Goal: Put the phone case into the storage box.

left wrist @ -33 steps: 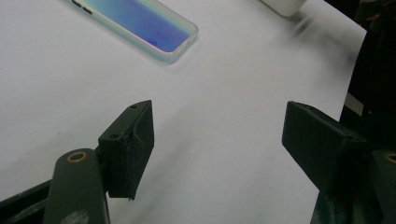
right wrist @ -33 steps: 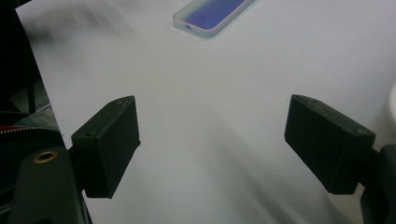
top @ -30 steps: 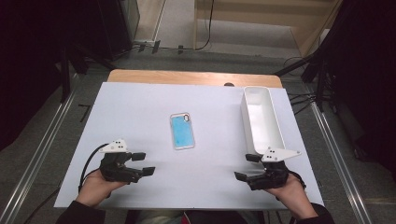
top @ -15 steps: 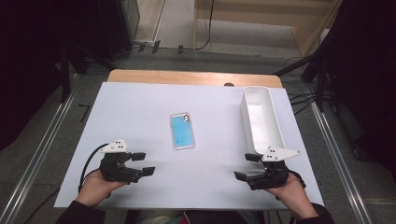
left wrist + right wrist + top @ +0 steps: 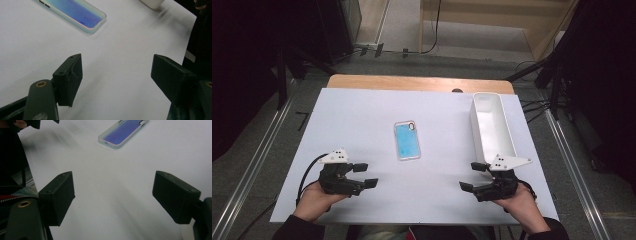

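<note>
With both the left gripper [image 5: 364,175] and the right gripper [image 5: 472,176] standing wide and empty near the table's six o'clock edge, the flat blue clear-rimmed phone case [image 5: 407,140] lying mid-table could skid off the slick white tabletop [image 5: 362,115] if pinched carelessly.

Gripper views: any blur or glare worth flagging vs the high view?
Left gripper view: phone case fairly sharp with an iridescent sheen, far right corner smeared. Right gripper view: soft overall, top left blurred, case hazy. High view: even light, sharp enough, faint shadows under both grippers, floor around the table dark.
</note>
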The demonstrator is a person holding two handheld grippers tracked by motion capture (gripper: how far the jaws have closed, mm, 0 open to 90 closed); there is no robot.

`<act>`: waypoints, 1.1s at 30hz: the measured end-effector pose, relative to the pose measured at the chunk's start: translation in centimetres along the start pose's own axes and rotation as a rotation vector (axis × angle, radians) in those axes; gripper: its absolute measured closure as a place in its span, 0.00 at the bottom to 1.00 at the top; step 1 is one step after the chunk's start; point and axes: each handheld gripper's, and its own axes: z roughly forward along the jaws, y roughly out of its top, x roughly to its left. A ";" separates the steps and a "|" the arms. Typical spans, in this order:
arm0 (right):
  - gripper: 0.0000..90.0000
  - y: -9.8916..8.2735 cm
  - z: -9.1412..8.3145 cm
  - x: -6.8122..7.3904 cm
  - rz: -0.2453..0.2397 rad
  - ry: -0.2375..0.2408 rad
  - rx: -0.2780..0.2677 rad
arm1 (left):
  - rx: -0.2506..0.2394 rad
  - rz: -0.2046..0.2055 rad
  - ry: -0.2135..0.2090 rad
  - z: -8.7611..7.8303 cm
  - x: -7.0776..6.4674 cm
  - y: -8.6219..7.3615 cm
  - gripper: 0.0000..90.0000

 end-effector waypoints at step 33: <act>0.05 2.1 2.7 1.5 -0.005 0.056 -0.009 | 0.001 0.000 -0.004 -0.1 0.0 0.0 0.28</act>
